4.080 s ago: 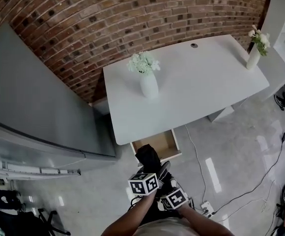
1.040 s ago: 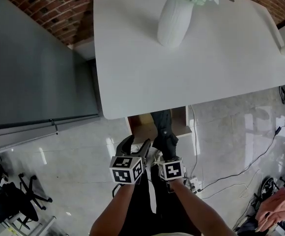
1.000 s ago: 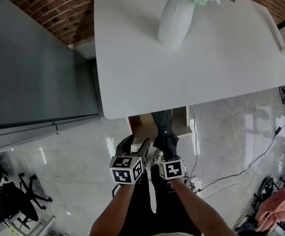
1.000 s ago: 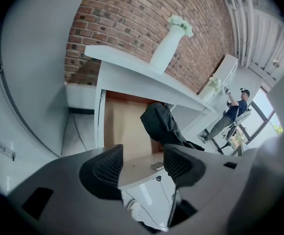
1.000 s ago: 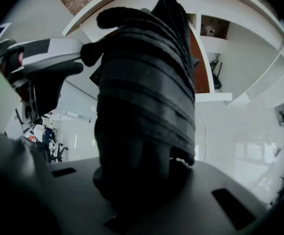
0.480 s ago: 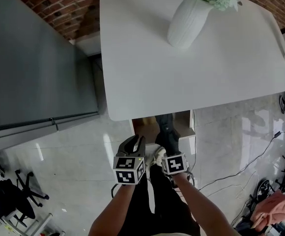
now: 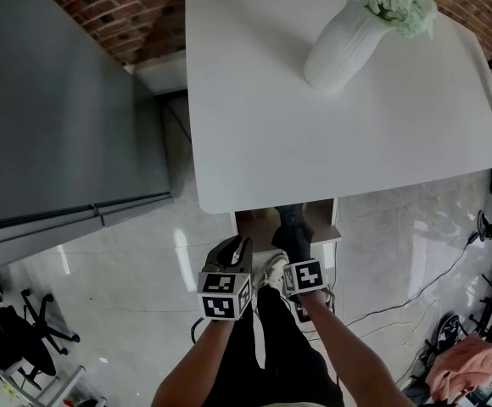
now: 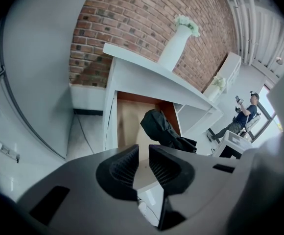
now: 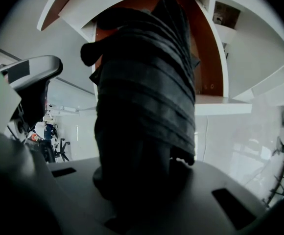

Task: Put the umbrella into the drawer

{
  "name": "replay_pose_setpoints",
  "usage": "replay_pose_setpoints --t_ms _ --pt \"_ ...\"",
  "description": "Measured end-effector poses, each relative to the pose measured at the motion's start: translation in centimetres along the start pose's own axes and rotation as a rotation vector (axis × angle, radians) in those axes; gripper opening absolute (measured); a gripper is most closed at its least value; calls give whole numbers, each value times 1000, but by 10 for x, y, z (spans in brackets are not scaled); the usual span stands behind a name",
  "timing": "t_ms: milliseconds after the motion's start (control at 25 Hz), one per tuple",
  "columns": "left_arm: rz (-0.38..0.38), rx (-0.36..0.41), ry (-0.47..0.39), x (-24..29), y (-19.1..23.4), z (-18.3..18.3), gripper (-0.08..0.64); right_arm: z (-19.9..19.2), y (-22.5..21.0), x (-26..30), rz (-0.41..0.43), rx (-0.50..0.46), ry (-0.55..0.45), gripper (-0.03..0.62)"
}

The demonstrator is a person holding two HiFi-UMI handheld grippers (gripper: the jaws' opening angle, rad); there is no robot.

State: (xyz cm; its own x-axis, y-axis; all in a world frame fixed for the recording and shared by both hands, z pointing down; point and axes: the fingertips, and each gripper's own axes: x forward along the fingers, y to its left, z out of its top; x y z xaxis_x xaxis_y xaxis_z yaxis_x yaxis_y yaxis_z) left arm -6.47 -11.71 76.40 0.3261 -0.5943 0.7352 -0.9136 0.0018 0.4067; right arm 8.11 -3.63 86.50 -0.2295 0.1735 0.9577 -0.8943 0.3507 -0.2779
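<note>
Right gripper: jaws clamped on the folded black umbrella, whose far end extends over the open drawer beneath the white desk. Left gripper: jaws have just been closing and now stand at a narrow gap with nothing between them.

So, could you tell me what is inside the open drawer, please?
The black umbrella reaches into the drawer, above its bare wooden bottom. The desk top covers the drawer's back, so that part is unseen.

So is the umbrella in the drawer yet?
Almost! Done: the drawer stands open under the white table. In hand: the right gripper is shut on the folded black umbrella, whose far end pokes into the drawer. Still to do: lower it all the way in and let go.
</note>
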Motion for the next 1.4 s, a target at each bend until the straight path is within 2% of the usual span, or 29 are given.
replay_pose_setpoints --t_ms 360,760,920,1160,1400 --pt "-35 -30 -11 0 -2 7 67 14 2 0 24 35 54 25" --pt "-61 -67 -36 -1 -1 16 67 9 10 -5 162 91 206 26" --pt "-67 -75 -41 -4 0 20 67 10 15 -10 206 58 247 28" --pt "-77 -69 -53 -5 1 30 67 15 15 -17 203 57 222 28" --pt "-85 -70 -44 -3 -3 29 67 14 36 -15 217 12 213 80"
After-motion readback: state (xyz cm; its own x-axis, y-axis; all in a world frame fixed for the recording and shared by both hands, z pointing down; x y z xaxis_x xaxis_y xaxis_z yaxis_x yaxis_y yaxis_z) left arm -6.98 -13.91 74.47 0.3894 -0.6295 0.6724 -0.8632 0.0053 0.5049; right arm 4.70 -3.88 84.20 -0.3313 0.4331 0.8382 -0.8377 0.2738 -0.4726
